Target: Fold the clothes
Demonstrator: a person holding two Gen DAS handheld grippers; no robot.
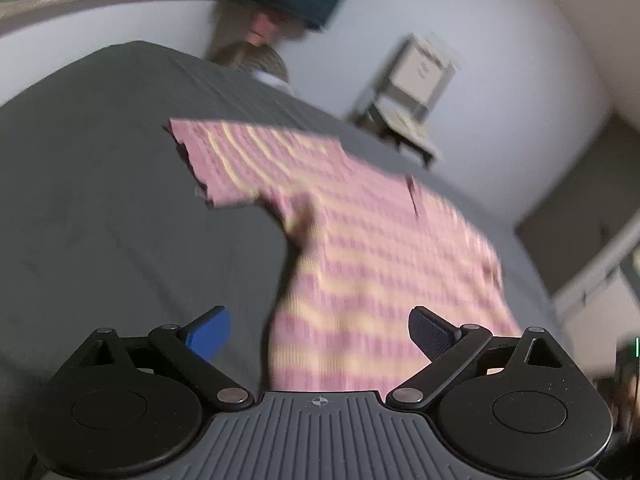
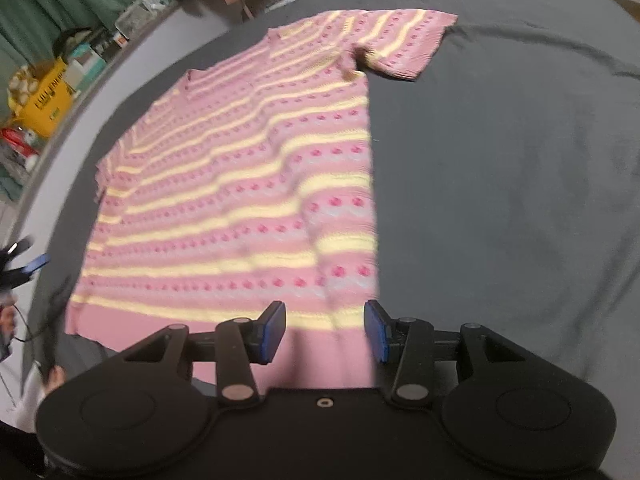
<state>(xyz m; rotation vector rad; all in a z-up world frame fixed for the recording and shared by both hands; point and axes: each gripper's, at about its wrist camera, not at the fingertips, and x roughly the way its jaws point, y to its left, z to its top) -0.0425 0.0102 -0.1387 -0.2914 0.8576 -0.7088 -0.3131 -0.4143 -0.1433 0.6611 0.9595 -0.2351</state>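
Note:
A pink and yellow striped short-sleeved knit top (image 2: 240,184) lies spread flat on a dark grey cloth-covered surface (image 2: 500,184). One sleeve (image 2: 404,46) points to the far right. My right gripper (image 2: 325,330) is open and empty, just above the top's near hem. In the left wrist view the same top (image 1: 360,248) lies ahead, its sleeve (image 1: 224,160) at the far left. My left gripper (image 1: 320,336) is wide open and empty over the top's near edge. The view is blurred.
The grey surface (image 1: 100,200) extends left of the top. A small pale stool or stand (image 1: 408,96) sits on the floor beyond. A yellow bag (image 2: 48,100) and clutter lie on the floor at far left. My left gripper (image 2: 24,264) shows at the left edge.

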